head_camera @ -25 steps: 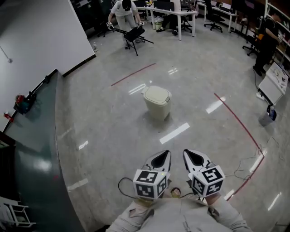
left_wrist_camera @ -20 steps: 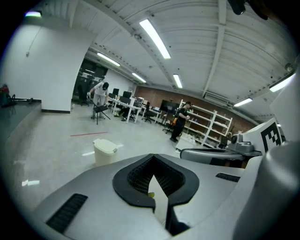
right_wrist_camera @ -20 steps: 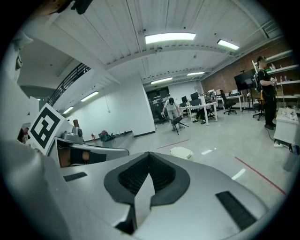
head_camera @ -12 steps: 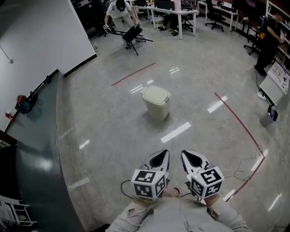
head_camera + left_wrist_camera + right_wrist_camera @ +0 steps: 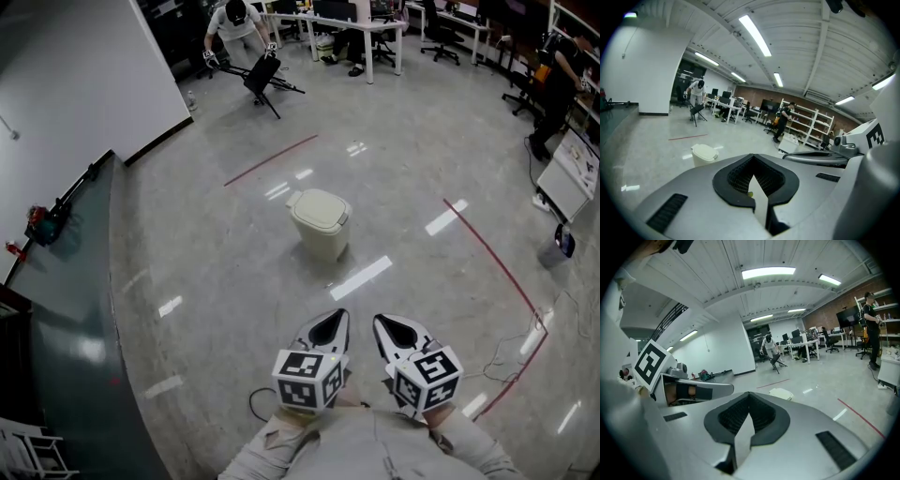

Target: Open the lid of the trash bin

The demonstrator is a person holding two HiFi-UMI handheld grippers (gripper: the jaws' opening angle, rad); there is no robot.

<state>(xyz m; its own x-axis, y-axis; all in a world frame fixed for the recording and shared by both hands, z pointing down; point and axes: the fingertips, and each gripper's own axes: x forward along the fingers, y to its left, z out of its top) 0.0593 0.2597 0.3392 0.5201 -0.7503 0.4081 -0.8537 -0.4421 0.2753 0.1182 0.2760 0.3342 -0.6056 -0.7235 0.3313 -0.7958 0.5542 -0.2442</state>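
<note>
- We hold two grippers low in front of us. The left gripper (image 5: 331, 323) and right gripper (image 5: 397, 325) sit side by side, near each other.
- Each gripper's own view shows its jaws closed tip to tip, with nothing between them.
- The bin (image 5: 321, 225) stands on the bare floor (image 5: 216, 281) ahead of us, well apart from both grippers and a little left of centre.
- Its lid (image 5: 319, 207) lies flat and shut on top.
- We judge the step in hand to be the approach; the lid is untouched.
- To do it well, we would close in and lower one gripper to the lid's rim. Its jaws would need to part before it gets there. We would then lift at the free edge, opposite the hinge.
- The bin is upright, so its long axis runs floor to ceiling and the lid faces up.
- A small tab (image 5: 293, 197) juts from the lid's far-left side. We cannot tell whether it is a hinge or a lifting lip.
- People work at desks (image 5: 356, 23) far behind the bin.
</note>
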